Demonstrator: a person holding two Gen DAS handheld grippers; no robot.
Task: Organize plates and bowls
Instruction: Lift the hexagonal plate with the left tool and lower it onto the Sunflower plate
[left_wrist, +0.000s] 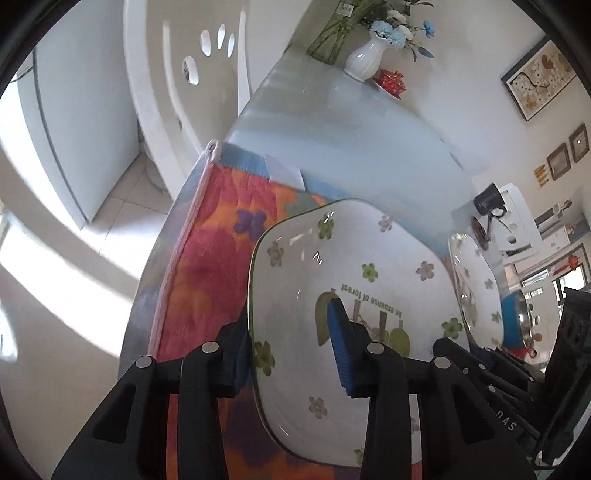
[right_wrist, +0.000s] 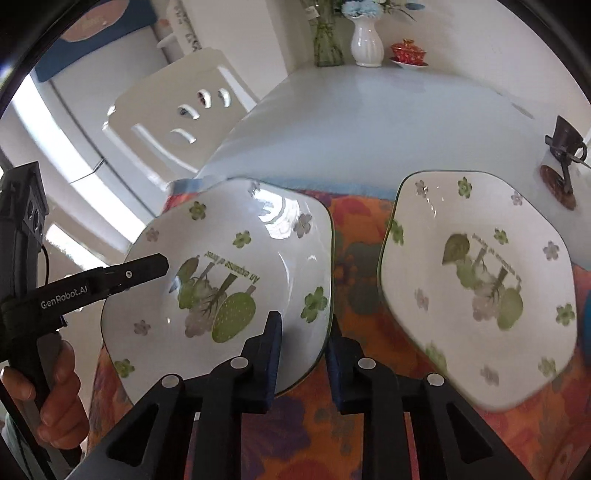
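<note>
Both your jaws pinch one plate (right_wrist: 221, 288) lower left: right gripper (right_wrist: 301, 354) clamps its near right rim, left gripper (right_wrist: 162, 264) its left rim. Its twin, second plate (right_wrist: 480, 280), lies just right.

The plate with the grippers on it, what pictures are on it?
The plate is white with little green and grey flowers and green trees, clearest from the right wrist.

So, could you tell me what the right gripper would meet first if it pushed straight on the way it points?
Probably the flowered plate whose rim its jaws already straddle; the right gripper would slide further onto it.
</note>
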